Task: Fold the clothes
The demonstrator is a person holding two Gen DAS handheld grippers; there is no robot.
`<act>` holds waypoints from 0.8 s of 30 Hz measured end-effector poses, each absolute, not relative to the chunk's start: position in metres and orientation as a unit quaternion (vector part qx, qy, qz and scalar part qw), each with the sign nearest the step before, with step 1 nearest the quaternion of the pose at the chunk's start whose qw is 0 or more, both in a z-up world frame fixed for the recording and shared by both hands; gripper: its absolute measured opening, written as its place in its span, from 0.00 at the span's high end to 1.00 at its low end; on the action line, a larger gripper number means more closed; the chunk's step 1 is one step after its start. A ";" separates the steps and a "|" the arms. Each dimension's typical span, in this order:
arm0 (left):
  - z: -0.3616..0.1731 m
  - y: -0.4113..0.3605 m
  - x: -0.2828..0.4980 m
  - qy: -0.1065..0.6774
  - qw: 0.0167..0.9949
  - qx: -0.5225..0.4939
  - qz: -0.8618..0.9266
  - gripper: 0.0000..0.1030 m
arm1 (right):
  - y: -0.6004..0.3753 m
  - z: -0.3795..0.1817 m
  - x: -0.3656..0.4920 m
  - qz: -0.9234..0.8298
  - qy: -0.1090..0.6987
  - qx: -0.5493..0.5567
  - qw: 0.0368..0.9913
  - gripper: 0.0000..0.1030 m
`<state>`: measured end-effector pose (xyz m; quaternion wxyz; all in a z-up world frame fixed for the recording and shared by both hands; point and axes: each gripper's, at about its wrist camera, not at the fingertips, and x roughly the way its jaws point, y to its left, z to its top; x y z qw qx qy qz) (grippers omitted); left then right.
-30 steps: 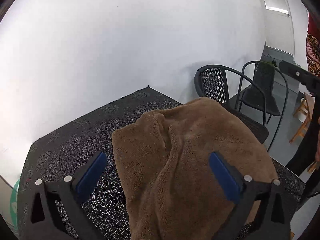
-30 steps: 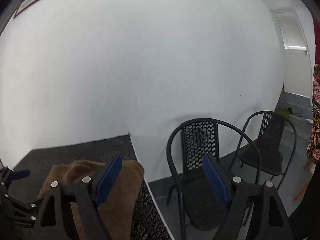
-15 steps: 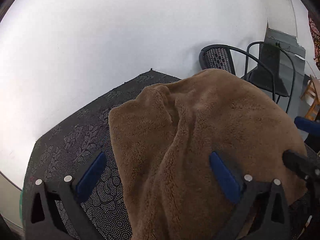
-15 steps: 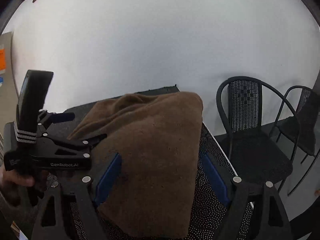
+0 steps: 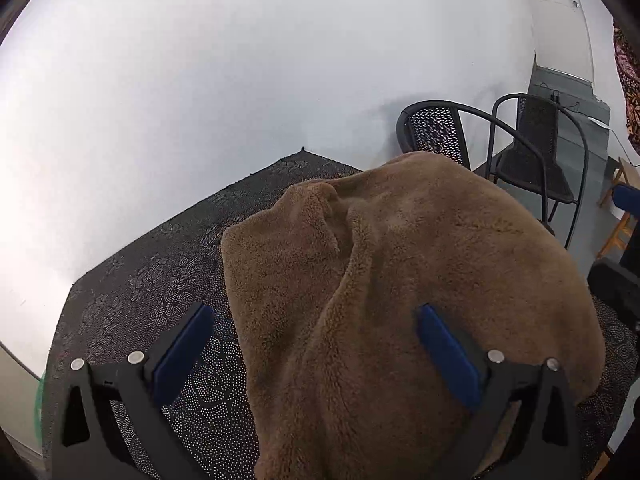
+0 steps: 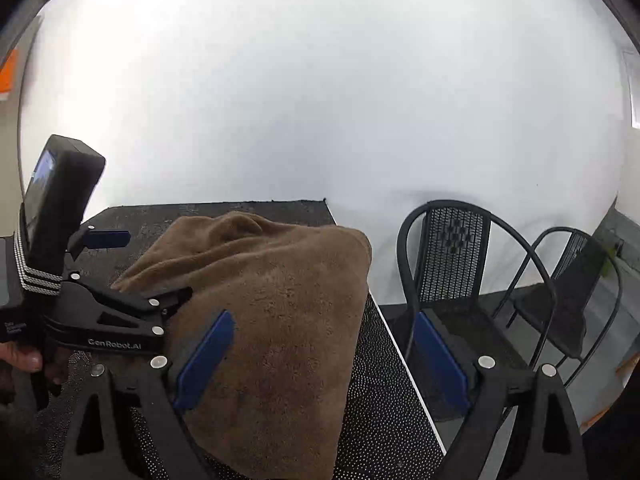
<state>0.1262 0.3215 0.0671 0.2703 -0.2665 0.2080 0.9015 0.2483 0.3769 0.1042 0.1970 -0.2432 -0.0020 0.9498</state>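
**Fleece bundled on the table, both grippers empty**

The fleece (image 5: 400, 300) lies in a soft, layered bundle on the table (image 5: 160, 280). Your left gripper (image 5: 316, 352) and right gripper (image 6: 320, 360) both hang spread wide, holding nothing. If you grasp, pinch only one edge layer, low, and keep both grippers level. A second ago your right gripper faced the chairs (image 6: 460, 272); now it faces the fleece.
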 end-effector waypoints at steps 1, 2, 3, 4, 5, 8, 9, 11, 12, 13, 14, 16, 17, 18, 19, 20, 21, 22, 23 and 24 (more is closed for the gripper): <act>0.067 0.322 0.128 0.210 0.269 -0.265 0.902 0.00 | 0.376 0.101 0.247 0.948 -0.004 -0.248 0.197 0.09; 0.066 0.322 0.128 0.212 0.269 -0.266 0.901 0.00 | 0.376 0.092 0.242 0.943 -0.001 -0.268 0.199 0.09; 0.064 0.323 0.127 0.212 0.271 -0.270 0.900 0.00 | 0.378 0.082 0.238 0.937 0.005 -0.288 0.199 0.09; 0.062 0.323 0.127 0.213 0.272 -0.273 0.898 0.00 | 0.379 0.071 0.235 0.932 0.014 -0.303 0.198 0.09; 0.060 0.323 0.127 0.212 0.273 -0.275 0.897 0.00 | 0.381 0.063 0.233 0.930 0.024 -0.312 0.196 0.09; 0.061 0.323 0.125 0.207 0.275 -0.281 0.896 0.00 | 0.385 0.058 0.236 0.931 0.047 -0.306 0.193 0.07; 0.063 0.322 0.124 0.205 0.273 -0.283 0.896 0.00 | 0.386 0.059 0.236 0.931 0.048 -0.306 0.193 0.07; 0.069 0.321 0.123 0.202 0.266 -0.281 0.900 0.00 | 0.387 0.061 0.236 0.931 0.049 -0.306 0.193 0.07; 0.074 0.319 0.123 0.200 0.260 -0.275 0.904 0.00 | 0.388 0.063 0.237 0.931 0.051 -0.305 0.193 0.07; 0.080 0.317 0.121 0.197 0.253 -0.267 0.909 0.00 | 0.388 0.067 0.238 0.933 0.054 -0.300 0.193 0.07; 0.086 0.314 0.120 0.195 0.247 -0.259 0.913 0.00 | 0.388 0.072 0.241 0.935 0.058 -0.291 0.193 0.07; 0.100 0.309 0.117 0.190 0.232 -0.243 0.923 0.00 | 0.386 0.088 0.250 0.944 0.062 -0.260 0.193 0.07; 0.107 0.306 0.112 0.186 0.218 -0.236 0.929 0.00 | 0.385 0.098 0.257 0.950 0.064 -0.238 0.189 0.07; 0.114 0.302 0.104 0.179 0.202 -0.233 0.934 0.00 | 0.384 0.110 0.263 0.957 0.065 -0.216 0.183 0.07; 0.120 0.297 0.097 0.172 0.186 -0.230 0.940 0.00 | 0.381 0.121 0.270 0.963 0.065 -0.193 0.175 0.07; 0.127 0.292 0.090 0.162 0.172 -0.228 0.944 0.00 | 0.377 0.132 0.275 0.969 0.064 -0.172 0.164 0.07; 0.132 0.286 0.081 0.148 0.160 -0.230 0.948 0.00 | 0.370 0.141 0.280 0.975 0.062 -0.151 0.149 0.07; 0.137 0.279 0.074 0.137 0.147 -0.231 0.952 0.00 | 0.363 0.150 0.286 0.981 0.058 -0.131 0.134 0.07; 0.142 0.273 0.069 0.129 0.132 -0.230 0.956 0.00 | 0.355 0.158 0.290 0.985 0.051 -0.115 0.120 0.07; 0.146 0.265 0.064 0.120 0.117 -0.229 0.959 0.00 | 0.349 0.163 0.292 0.987 0.045 -0.105 0.110 0.07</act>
